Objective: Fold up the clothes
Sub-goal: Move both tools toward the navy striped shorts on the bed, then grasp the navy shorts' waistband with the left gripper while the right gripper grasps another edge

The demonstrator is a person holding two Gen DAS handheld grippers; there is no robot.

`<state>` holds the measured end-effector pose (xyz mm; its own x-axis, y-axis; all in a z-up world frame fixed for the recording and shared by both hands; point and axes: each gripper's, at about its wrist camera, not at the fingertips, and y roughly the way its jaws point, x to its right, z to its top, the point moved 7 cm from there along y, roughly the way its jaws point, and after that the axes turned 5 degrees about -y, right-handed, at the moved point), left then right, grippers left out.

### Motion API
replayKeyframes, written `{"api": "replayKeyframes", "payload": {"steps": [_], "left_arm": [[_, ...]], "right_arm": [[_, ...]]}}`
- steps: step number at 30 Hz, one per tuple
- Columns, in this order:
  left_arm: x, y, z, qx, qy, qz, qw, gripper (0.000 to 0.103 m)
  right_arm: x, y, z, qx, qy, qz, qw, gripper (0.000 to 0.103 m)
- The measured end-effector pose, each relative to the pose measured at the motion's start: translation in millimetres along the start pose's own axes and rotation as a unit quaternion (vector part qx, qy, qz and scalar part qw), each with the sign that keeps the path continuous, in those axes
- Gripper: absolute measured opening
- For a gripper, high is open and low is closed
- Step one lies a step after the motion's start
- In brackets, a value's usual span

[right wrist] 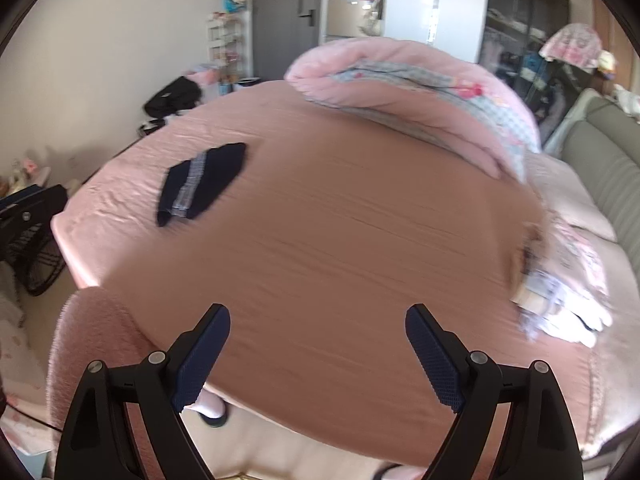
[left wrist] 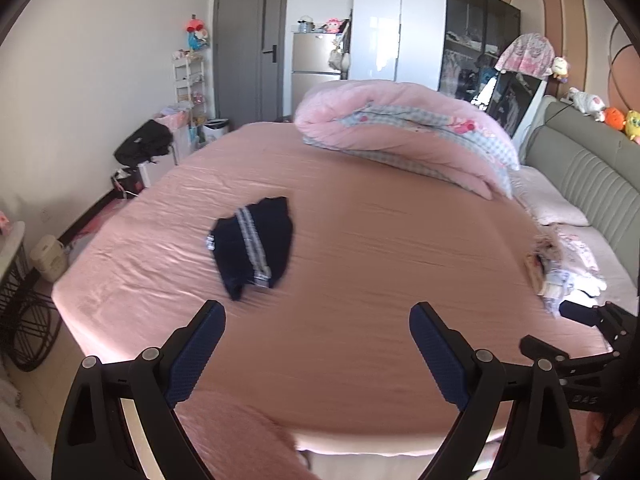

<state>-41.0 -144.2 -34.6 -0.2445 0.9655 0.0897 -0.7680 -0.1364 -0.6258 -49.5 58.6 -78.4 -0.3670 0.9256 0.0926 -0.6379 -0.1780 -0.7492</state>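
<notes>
A dark navy garment with a pale striped band point(left wrist: 252, 242) lies folded on the pink bed sheet point(left wrist: 360, 280), left of the middle; it also shows in the right wrist view point(right wrist: 202, 184). A heap of light mixed clothes point(left wrist: 560, 272) lies at the bed's right edge, also seen in the right wrist view point(right wrist: 560, 292). My left gripper point(left wrist: 318, 312) is open and empty above the bed's near part. My right gripper point(right wrist: 318, 316) is open and empty above the near edge; it shows in the left wrist view point(left wrist: 580, 320) at the right.
A rolled pink quilt point(left wrist: 408, 128) lies at the bed's far side. A grey padded headboard point(left wrist: 588, 172) with pillows point(left wrist: 548, 200) is at the right. A black wire stand point(left wrist: 28, 320) and a black bag point(left wrist: 144, 146) are on the left floor side.
</notes>
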Motion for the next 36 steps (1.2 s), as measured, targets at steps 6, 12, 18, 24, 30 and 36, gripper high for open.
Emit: {"api": "replayKeyframes", "payload": {"steps": [6, 12, 18, 24, 30, 36], "left_arm": [[-48.1, 58.2, 3.1, -0.045, 0.014, 0.023, 0.9986, 0.094], [-88.1, 123.3, -0.9, -0.103, 0.022, 0.016, 0.9943, 0.091], [-128.2, 187.3, -4.6, -0.161, 0.029, 0.01, 0.9865, 0.09], [-145.4, 264.5, -33.7, -0.224, 0.034, 0.015, 0.9739, 0.084], [-156.1, 311.5, -54.2, -0.245, 0.005, 0.015, 0.9693, 0.063], [-157.8, 311.1, -39.8, -0.193, -0.017, 0.008, 0.981, 0.036]], "right_arm": [[-39.7, 36.1, 44.2, 0.009, -0.041, 0.042, 0.998, 0.09], [-76.9, 87.3, 90.7, 0.005, -0.078, 0.057, 0.995, 0.077], [-111.9, 162.3, 99.3, -0.033, -0.085, 0.07, 0.993, 0.062], [-153.1, 244.6, 97.3, -0.074, -0.087, 0.076, 0.991, 0.062], [-186.6, 308.4, 95.7, -0.095, -0.113, 0.079, 0.986, 0.062], [-212.7, 330.9, 95.8, -0.09, -0.131, 0.091, 0.983, 0.062]]}}
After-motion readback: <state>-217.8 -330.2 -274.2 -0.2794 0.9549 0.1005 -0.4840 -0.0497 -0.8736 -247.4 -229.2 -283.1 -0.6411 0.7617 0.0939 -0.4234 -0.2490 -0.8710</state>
